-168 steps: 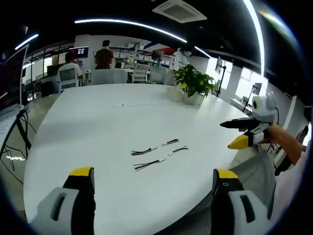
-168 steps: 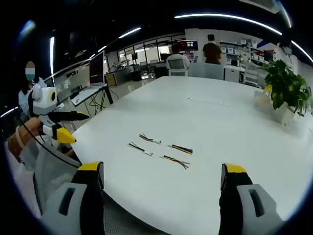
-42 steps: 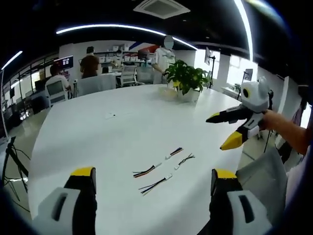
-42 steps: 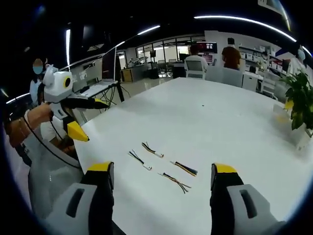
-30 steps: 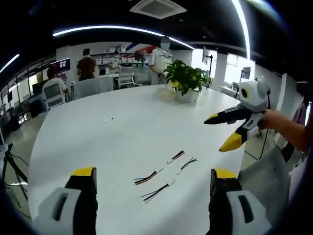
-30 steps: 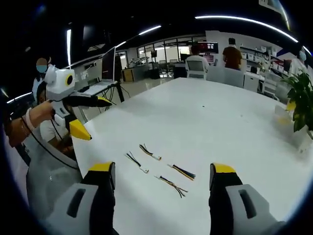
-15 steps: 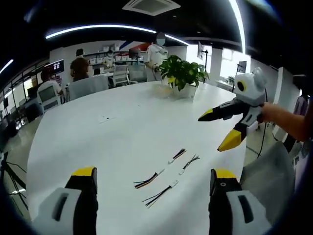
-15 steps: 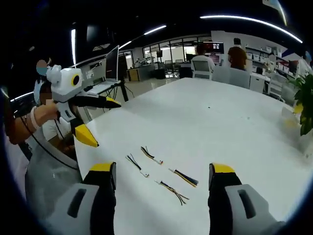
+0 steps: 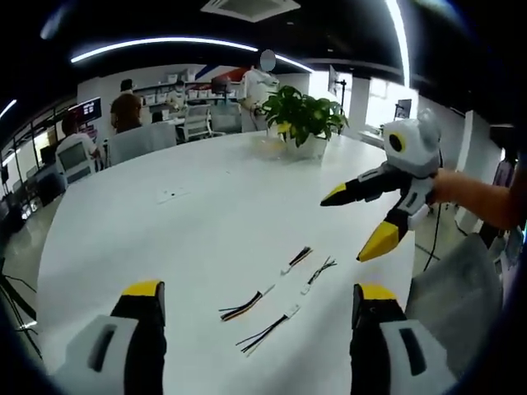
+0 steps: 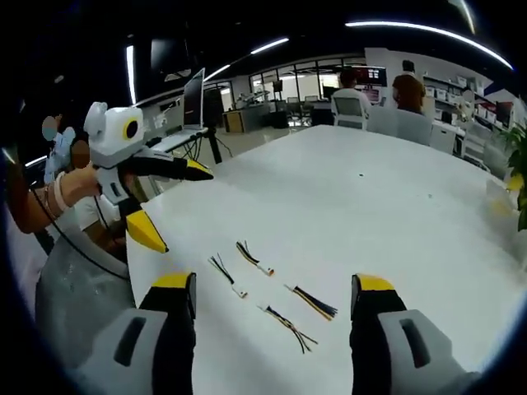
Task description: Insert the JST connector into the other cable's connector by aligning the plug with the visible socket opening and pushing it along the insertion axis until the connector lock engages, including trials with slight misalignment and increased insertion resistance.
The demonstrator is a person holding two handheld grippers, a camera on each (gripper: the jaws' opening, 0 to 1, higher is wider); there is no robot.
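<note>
Several short JST cables lie loose on the white table (image 9: 165, 239): a multicolour lead (image 9: 243, 304), a black-yellow lead (image 9: 268, 327), and two more (image 9: 296, 257) (image 9: 319, 271) just beyond. In the right gripper view the same leads lie in two pairs (image 10: 224, 273) (image 10: 251, 255) (image 10: 311, 301) (image 10: 288, 325). My left gripper (image 9: 258, 290) is open above the near table edge, holding nothing; it appears again as the left gripper (image 10: 177, 206) at the left, held by a hand. My right gripper (image 10: 273, 283) is open and empty; it appears as the right gripper (image 9: 352, 222) hanging over the table right of the cables.
A potted plant (image 9: 300, 119) stands at the far side of the table. People sit on chairs (image 9: 136, 140) beyond it. A laptop on a stand (image 10: 193, 99) is off the table's left. A grey chair back (image 9: 461, 288) sits by the table's edge.
Both grippers have come in over the table toward the cables, each looming larger in the other's view. The cables have not moved. Both stay open.
</note>
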